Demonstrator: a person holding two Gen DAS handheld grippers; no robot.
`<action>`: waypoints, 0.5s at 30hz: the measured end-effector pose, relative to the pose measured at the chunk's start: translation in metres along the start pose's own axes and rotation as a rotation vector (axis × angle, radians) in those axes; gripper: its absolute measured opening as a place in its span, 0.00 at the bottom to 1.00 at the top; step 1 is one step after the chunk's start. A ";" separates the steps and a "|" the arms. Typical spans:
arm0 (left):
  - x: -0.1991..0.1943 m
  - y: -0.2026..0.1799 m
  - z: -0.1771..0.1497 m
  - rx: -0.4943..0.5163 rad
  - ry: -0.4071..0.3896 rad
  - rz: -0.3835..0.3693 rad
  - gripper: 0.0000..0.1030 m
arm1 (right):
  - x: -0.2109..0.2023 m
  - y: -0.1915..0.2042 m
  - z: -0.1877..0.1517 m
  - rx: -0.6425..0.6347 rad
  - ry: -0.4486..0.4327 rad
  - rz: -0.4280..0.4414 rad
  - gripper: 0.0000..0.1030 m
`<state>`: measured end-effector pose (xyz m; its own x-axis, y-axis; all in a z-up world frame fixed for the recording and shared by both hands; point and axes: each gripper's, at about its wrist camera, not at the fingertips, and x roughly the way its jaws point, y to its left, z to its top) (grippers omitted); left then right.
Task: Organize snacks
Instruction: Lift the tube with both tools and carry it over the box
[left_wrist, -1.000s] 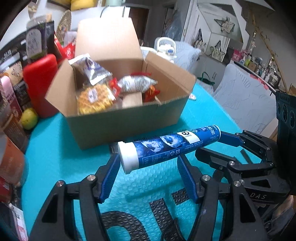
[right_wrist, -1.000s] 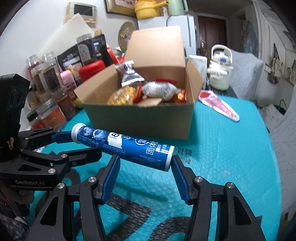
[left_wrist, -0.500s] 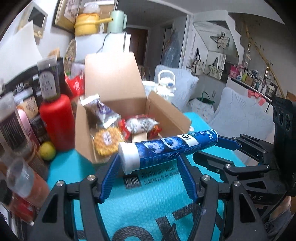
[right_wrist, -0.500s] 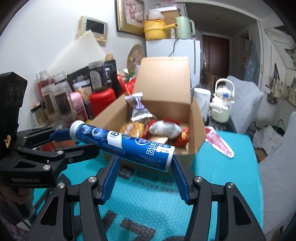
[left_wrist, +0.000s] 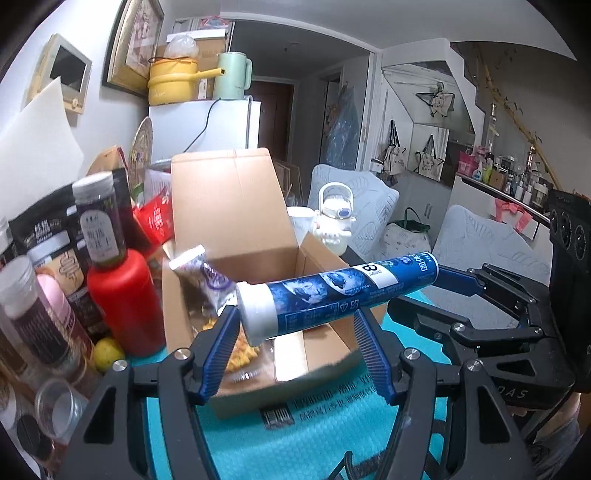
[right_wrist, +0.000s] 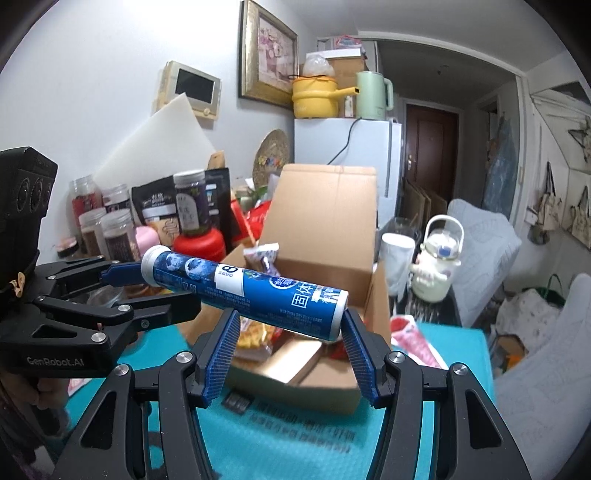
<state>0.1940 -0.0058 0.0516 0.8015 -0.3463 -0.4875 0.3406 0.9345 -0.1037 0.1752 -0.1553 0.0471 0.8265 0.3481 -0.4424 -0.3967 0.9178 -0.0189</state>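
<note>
Ahead of the tongs the open cardboard box blocks passage, its raised flap tallest. Jars and a red bottle crowd their left; teal table lies open to the right.

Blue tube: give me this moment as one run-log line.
blue tube: held level by both ends | left hand-held gripper: cap end | right hand-held gripper: other end | cardboard box: open, behind tube

Blue tube – white band reads "8", tiny "SUBOJIAO"-like word under it, not clear; big Chinese chars "固体" nr its right end. Left gripper body, left side – "GenRobot.AI". Teal mat – print too blurred to read.
</note>
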 end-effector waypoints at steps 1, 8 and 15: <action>0.002 0.001 0.002 0.002 -0.003 -0.001 0.62 | 0.002 -0.001 0.003 -0.002 -0.005 -0.001 0.55; 0.028 0.013 0.020 -0.006 -0.001 -0.012 0.62 | 0.023 -0.015 0.018 0.004 -0.018 -0.006 0.55; 0.060 0.022 0.040 0.014 -0.012 0.025 0.62 | 0.053 -0.029 0.034 0.016 -0.034 -0.003 0.55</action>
<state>0.2689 -0.0088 0.0545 0.8153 -0.3243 -0.4796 0.3277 0.9414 -0.0795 0.2445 -0.1572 0.0548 0.8409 0.3518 -0.4114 -0.3881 0.9216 -0.0052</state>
